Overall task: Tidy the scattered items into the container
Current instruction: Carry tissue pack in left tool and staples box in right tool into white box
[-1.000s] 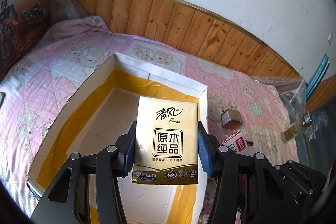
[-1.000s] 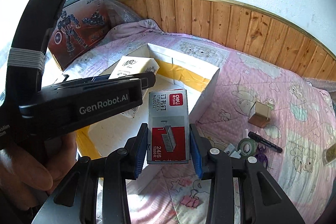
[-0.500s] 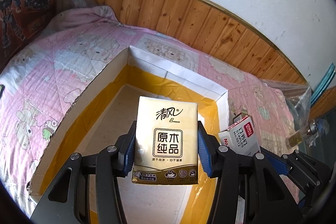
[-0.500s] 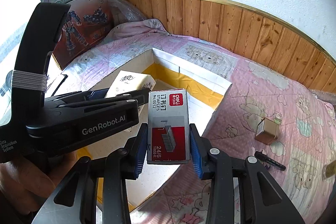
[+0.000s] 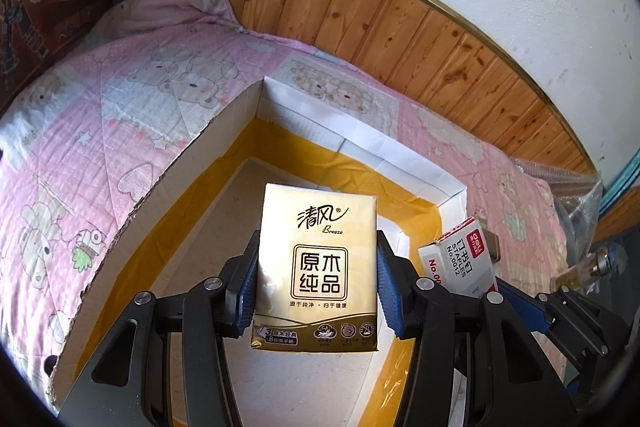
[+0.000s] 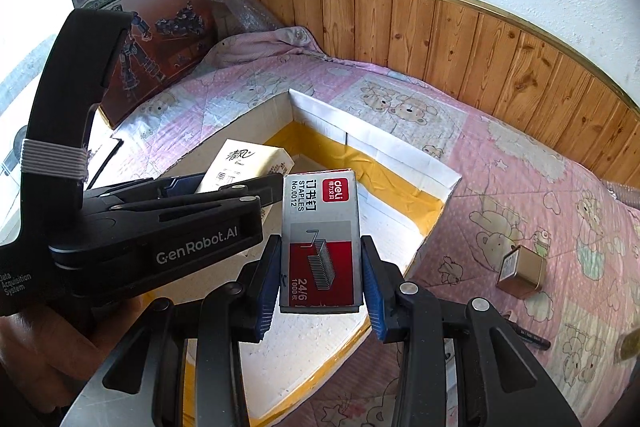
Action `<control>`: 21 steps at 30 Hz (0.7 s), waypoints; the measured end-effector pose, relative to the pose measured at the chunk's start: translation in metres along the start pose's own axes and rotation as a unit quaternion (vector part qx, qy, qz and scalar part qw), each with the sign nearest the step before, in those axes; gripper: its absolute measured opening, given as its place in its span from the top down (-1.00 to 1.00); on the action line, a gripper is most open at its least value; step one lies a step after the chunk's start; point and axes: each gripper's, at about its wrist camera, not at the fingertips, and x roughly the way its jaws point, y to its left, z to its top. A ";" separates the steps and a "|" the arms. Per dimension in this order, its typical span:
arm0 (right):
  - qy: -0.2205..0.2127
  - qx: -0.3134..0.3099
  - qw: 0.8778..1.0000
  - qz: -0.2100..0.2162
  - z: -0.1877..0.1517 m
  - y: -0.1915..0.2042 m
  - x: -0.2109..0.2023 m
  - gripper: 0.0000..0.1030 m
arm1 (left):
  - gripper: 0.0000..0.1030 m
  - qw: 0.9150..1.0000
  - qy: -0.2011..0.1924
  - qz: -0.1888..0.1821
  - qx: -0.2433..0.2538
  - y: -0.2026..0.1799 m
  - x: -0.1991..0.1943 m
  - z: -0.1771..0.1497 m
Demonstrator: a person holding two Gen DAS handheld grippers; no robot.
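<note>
My left gripper (image 5: 316,291) is shut on a gold tissue pack (image 5: 318,267) and holds it over the inside of the open cardboard box (image 5: 360,143). My right gripper (image 6: 320,275) is shut on a grey and red staples box (image 6: 320,239) and holds it above the box (image 6: 372,151), close beside the left gripper (image 6: 160,227). The tissue pack also shows in the right wrist view (image 6: 248,163). The staples box also shows in the left wrist view (image 5: 460,255). The box floor that shows is bare.
The box lies on a pink quilt (image 6: 500,163) against a wood-panelled wall. A small gold cube (image 6: 520,271) and a black marker (image 6: 528,335) lie on the quilt at the right. Toy boxes (image 6: 160,11) stand at the back left. A glass bottle (image 5: 588,267) is at the far right.
Both grippers have moved forward and in over the box, each still holding its item. The right gripper's staples box has come into the left wrist view.
</note>
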 end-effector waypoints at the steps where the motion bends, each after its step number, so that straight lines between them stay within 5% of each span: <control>1: 0.003 0.000 1.000 0.001 0.001 -0.001 0.003 0.25 | -0.03 1.000 0.002 0.000 -0.001 0.001 0.003 0.001; 21: 0.073 -0.028 0.997 0.008 0.022 -0.017 0.059 0.24 | -0.03 0.994 0.080 -0.014 -0.072 0.018 0.052 0.009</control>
